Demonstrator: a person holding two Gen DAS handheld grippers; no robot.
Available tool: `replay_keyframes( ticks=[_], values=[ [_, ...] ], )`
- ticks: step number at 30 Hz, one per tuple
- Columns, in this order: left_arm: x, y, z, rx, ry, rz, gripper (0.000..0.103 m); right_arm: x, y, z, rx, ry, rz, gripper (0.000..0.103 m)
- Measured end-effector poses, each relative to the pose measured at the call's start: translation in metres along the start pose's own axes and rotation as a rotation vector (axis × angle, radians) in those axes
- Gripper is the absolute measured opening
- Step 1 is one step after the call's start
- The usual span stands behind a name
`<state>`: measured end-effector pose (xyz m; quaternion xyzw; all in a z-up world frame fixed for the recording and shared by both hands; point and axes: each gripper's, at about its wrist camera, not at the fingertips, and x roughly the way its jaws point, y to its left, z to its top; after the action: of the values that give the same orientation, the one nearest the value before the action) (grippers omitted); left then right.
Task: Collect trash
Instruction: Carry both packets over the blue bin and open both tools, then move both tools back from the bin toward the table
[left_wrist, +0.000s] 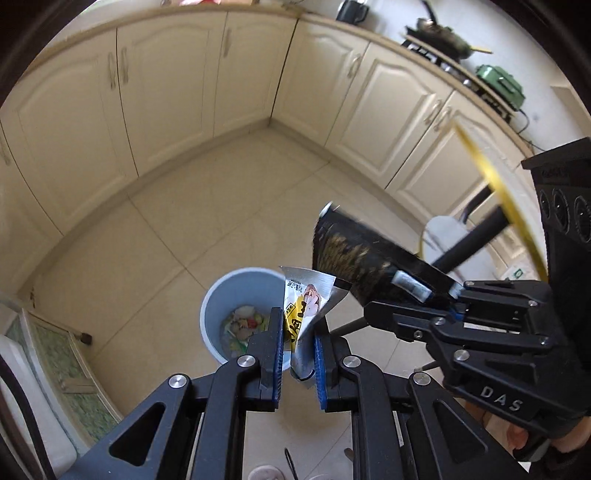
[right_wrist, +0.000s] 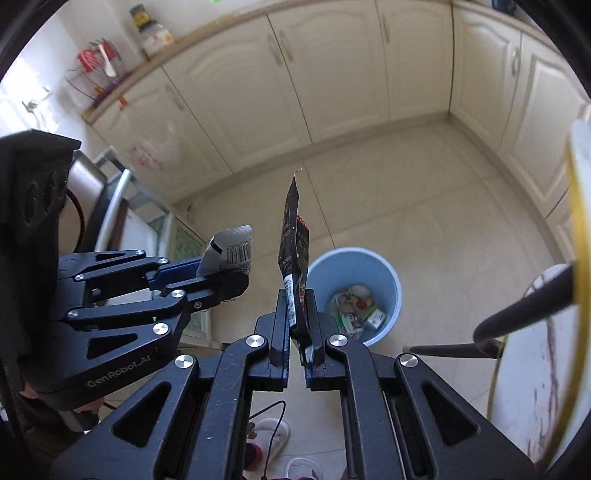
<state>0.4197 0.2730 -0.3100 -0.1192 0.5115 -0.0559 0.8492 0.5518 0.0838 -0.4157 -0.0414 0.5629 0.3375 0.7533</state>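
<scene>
A light blue trash bin (left_wrist: 221, 295) (right_wrist: 388, 273) stands on the tiled floor with food scraps and wrappers inside. My left gripper (left_wrist: 299, 343) (right_wrist: 236, 277) is shut on a silver and yellow snack wrapper (left_wrist: 308, 302) (right_wrist: 231, 251), held above the bin's right rim. My right gripper (right_wrist: 298, 325) (left_wrist: 436, 291) is shut on a black snack wrapper (right_wrist: 293, 243) (left_wrist: 354, 254), which stands edge-on, just left of the bin in the right wrist view. Both grippers point steeply down, side by side.
Cream cabinets (left_wrist: 166, 92) line the corner behind the bin. A round table with a yellow rim (right_wrist: 578, 229) and black legs (right_wrist: 524, 310) is at the right. A stove with a pot (left_wrist: 439, 33) sits on the counter. The person's slippered feet (right_wrist: 273, 432) are below.
</scene>
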Motion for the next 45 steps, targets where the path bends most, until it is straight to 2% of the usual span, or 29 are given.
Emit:
replay_keyframes(
  ticks=[5, 9, 11, 13, 14, 15, 16, 17, 18, 19, 22, 24, 25, 27, 29, 32, 34, 40, 43, 45],
  values=[
    [0.043, 0.041, 0.022, -0.034, 0.065, -0.004, 0.010, 0.064, -0.030, 0.015, 0.038, 0.057, -0.012, 0.007],
    [0.063, 0.060, 0.033, -0.051, 0.098, 0.009, 0.012, 0.089, -0.046, 0.026, 0.061, 0.047, -0.012, 0.007],
    [0.076, 0.059, 0.047, -0.061, 0.114, 0.038, 0.017, 0.098, -0.050, 0.031, 0.070, 0.040, -0.024, 0.009],
    [0.090, 0.067, 0.063, -0.064, 0.152, 0.079, 0.039, 0.098, -0.053, 0.035, 0.082, 0.035, -0.043, 0.011],
    [0.093, 0.067, 0.065, -0.066, 0.164, 0.090, 0.045, 0.095, -0.055, 0.035, 0.087, 0.022, -0.060, 0.011],
    [0.093, 0.068, 0.064, -0.068, 0.169, 0.098, 0.065, 0.092, -0.058, 0.035, 0.096, 0.014, -0.076, 0.012],
    [0.091, 0.069, 0.063, -0.071, 0.163, 0.107, 0.076, 0.089, -0.057, 0.033, 0.106, 0.005, -0.091, 0.024],
    [0.088, 0.070, 0.062, -0.071, 0.156, 0.114, 0.076, 0.083, -0.058, 0.035, 0.112, -0.006, -0.110, 0.044],
    [0.085, 0.069, 0.062, -0.072, 0.152, 0.116, 0.076, 0.077, -0.057, 0.034, 0.109, -0.017, -0.134, 0.052],
    [0.082, 0.057, 0.064, -0.076, 0.149, 0.117, 0.076, 0.069, -0.056, 0.033, 0.100, -0.030, -0.152, 0.055],
    [0.060, 0.051, 0.060, -0.084, 0.123, 0.123, 0.076, 0.044, -0.051, 0.032, 0.093, -0.071, -0.159, 0.055],
    [0.031, 0.041, 0.056, -0.084, 0.070, 0.132, 0.076, 0.021, -0.045, 0.030, 0.094, -0.113, -0.150, 0.054],
    [0.021, 0.019, 0.050, -0.081, 0.044, 0.138, 0.076, 0.006, -0.042, 0.028, 0.087, -0.139, -0.151, 0.054],
    [-0.020, 0.004, 0.039, -0.073, -0.033, 0.151, 0.076, -0.023, -0.031, 0.025, 0.075, -0.194, -0.143, 0.056],
    [-0.065, -0.014, 0.021, -0.049, -0.112, 0.160, 0.077, -0.061, -0.018, 0.017, 0.056, -0.263, -0.154, 0.063],
    [-0.128, -0.045, 0.004, -0.014, -0.239, 0.185, 0.079, -0.117, -0.001, 0.002, 0.035, -0.357, -0.165, 0.067],
    [-0.175, -0.069, -0.013, 0.004, -0.339, 0.190, 0.086, -0.159, 0.009, -0.011, 0.020, -0.426, -0.194, 0.072],
    [-0.281, -0.150, -0.076, 0.093, -0.563, 0.205, 0.100, -0.275, 0.040, -0.065, 0.012, -0.625, -0.256, 0.091],
    [-0.322, -0.185, -0.116, 0.135, -0.654, 0.222, 0.102, -0.330, 0.054, -0.101, 0.017, -0.719, -0.293, 0.102],
    [-0.348, -0.206, -0.143, 0.139, -0.710, 0.225, 0.102, -0.362, 0.067, -0.121, 0.017, -0.770, -0.323, 0.103]
  ],
)
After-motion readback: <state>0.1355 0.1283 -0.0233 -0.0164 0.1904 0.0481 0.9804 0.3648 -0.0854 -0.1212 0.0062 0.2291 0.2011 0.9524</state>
